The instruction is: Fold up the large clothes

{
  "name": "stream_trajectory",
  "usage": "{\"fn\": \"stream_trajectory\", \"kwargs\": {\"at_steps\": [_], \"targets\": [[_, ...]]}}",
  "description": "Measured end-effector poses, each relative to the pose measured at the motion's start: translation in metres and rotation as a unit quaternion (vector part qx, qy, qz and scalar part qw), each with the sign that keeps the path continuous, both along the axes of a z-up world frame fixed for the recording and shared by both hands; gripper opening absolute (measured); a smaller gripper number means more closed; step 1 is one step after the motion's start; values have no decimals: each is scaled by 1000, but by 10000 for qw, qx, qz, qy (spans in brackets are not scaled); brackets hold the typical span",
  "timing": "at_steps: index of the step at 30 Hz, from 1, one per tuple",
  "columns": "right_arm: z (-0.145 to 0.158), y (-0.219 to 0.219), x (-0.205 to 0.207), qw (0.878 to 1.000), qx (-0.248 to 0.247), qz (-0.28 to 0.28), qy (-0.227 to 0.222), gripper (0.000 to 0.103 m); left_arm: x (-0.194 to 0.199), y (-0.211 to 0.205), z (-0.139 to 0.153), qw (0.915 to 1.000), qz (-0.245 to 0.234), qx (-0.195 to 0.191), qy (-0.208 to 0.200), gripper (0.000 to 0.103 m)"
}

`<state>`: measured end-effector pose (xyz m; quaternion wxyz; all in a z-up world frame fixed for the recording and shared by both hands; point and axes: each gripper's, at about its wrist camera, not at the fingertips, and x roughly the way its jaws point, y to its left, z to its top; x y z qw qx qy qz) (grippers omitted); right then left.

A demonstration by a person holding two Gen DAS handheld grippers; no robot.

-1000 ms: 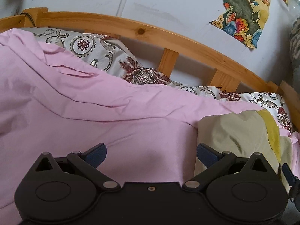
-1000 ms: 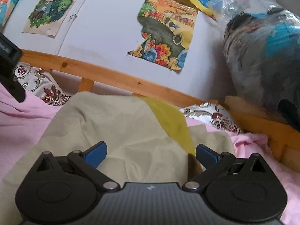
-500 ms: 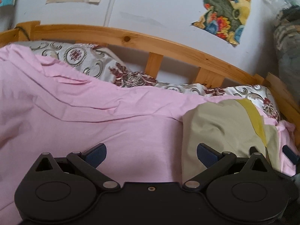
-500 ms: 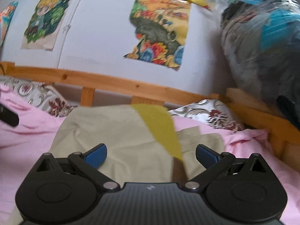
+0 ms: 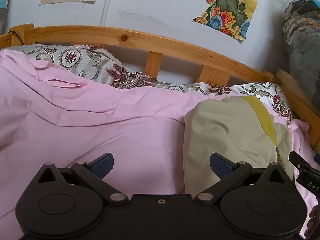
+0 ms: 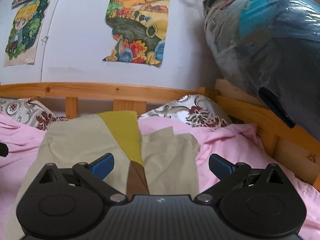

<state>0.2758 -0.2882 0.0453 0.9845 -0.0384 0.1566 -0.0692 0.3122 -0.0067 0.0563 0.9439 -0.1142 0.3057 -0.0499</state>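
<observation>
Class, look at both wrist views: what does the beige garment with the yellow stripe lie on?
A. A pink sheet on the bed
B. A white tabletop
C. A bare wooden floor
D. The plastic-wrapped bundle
A: the beige garment lies flat on the pink sheet in front of the wooden bed rail, with both grippers open and holding nothing.

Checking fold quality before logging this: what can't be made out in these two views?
- Near edge of the beige garment: right wrist view, hidden behind the right gripper.
- Garment type: folded over, sleeves or legs unseen.
- Right gripper's fingers in left wrist view: cut off by the frame edge.
</observation>
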Motion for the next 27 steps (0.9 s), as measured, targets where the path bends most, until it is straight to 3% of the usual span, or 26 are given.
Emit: {"fn": "stream_trajectory", "kwargs": {"at_steps": [8, 13, 18, 23, 27], "targets": [[-12, 4, -7, 9997, 117, 107, 189, 103, -5, -8, -5, 9997, -259, -51, 4, 102], [-39, 5, 13, 9987, 46, 21, 507, 103, -4, -23, -19, 9978, -614, -244, 87, 102], [-59, -8, 23, 9971, 535, 32, 535, 103, -2, -44, -38, 9968, -799, 8, 97, 102], [-45, -18, 20, 9967, 459, 322, 580, 103, 2, -42, -40, 9962, -858, -112, 34, 102], [-25, -41, 27, 9956, 661, 451, 491, 103, 13, -29, -39, 9924, -1072, -569, 210, 102]]}}
